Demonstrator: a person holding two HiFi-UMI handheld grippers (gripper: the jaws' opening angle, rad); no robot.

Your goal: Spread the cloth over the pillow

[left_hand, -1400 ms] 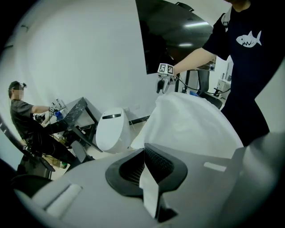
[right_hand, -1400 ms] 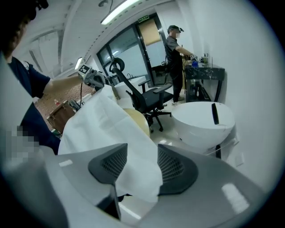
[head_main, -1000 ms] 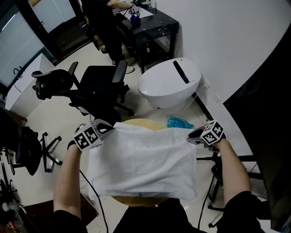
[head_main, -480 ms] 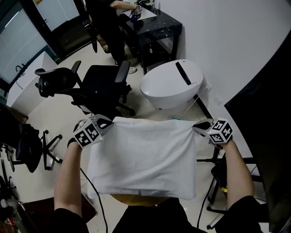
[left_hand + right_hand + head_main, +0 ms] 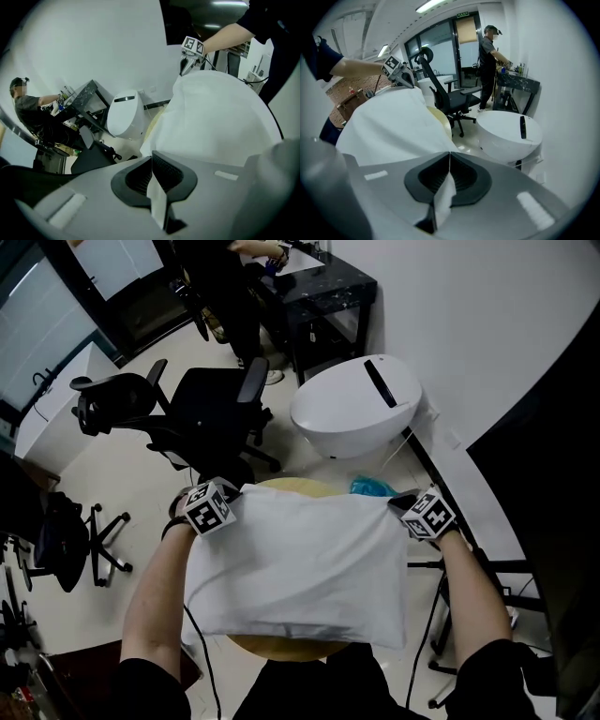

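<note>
A white cloth lies spread over a puffy shape on a round yellowish table. The pillow itself is hidden under it. My left gripper holds the cloth's far left corner, and my right gripper holds the far right corner. In the left gripper view the jaws are shut on a strip of cloth, with the right gripper at the far corner. In the right gripper view the jaws likewise pinch a strip of cloth, with the left gripper across the cloth.
A white oval pod stands just beyond the table, with a teal thing at its foot. A black office chair is at the far left. A person stands at a black table. A white wall runs along the right.
The cloth's far edge, stretched high half a second ago, has come down. Both grippers have drawn inward with their corners. The table's far rim and the teal thing show again.
</note>
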